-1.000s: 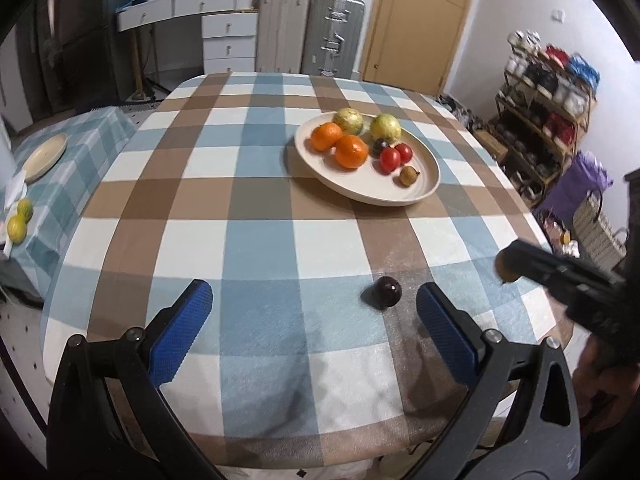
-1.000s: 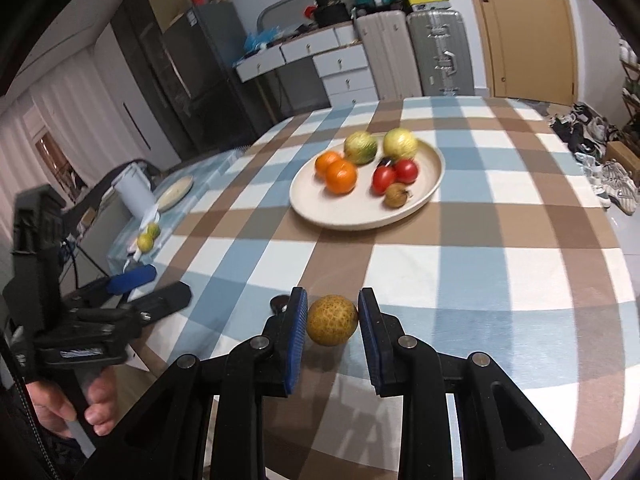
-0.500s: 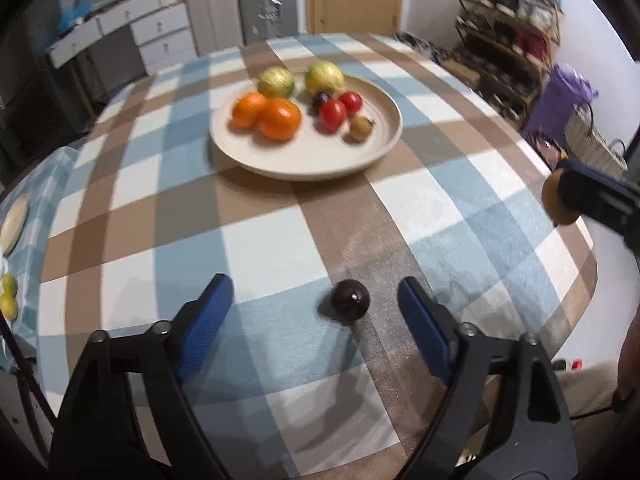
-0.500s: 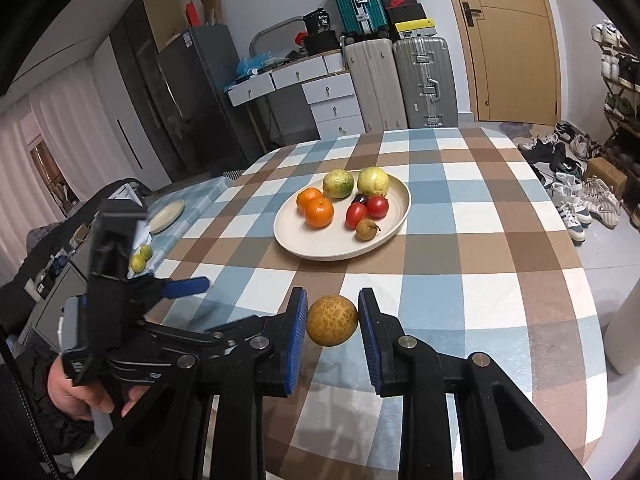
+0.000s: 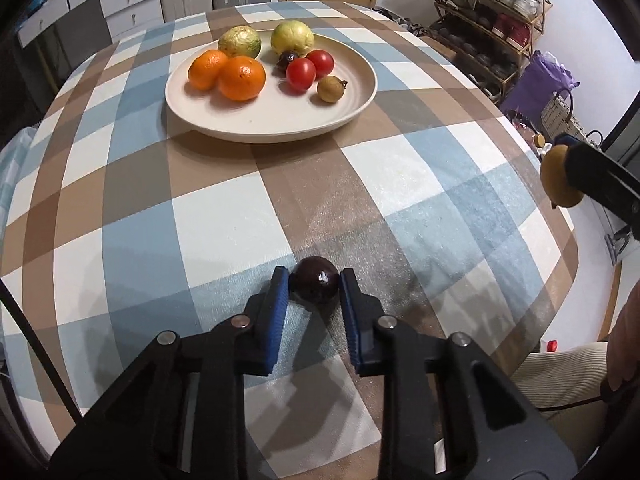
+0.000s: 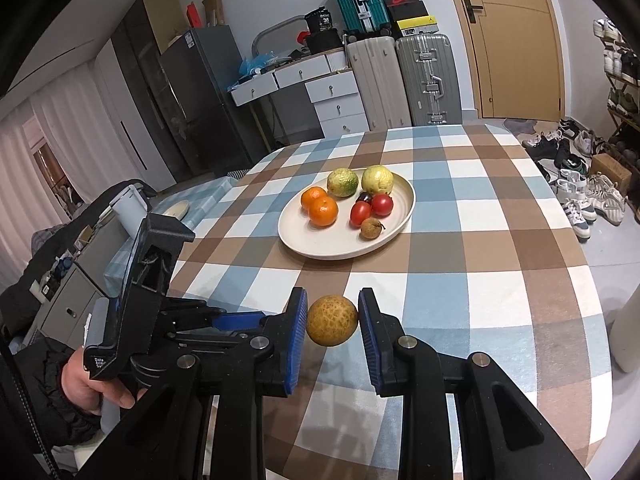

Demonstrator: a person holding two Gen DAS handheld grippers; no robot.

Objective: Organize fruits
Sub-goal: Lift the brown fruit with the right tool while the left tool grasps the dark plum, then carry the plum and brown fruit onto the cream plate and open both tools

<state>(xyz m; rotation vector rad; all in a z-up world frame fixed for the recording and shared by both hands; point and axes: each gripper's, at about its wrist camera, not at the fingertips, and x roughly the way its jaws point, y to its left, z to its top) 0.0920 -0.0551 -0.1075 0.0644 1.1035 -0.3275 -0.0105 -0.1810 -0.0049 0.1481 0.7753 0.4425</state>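
Left gripper [image 5: 314,282]: just closed, clenched on dark plum [image 5: 316,285] resting on checked bench [image 5: 224,216] | Right gripper [image 6: 333,320]: clenched on speckled yellow-brown fruit [image 6: 332,321], held above bench | Plate [image 5: 348,108]: oranges, tomatoes, green fruits, mid-bench

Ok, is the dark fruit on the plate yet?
No, the dark fruit sits on the tablecloth between the left gripper pads, short of the plate.
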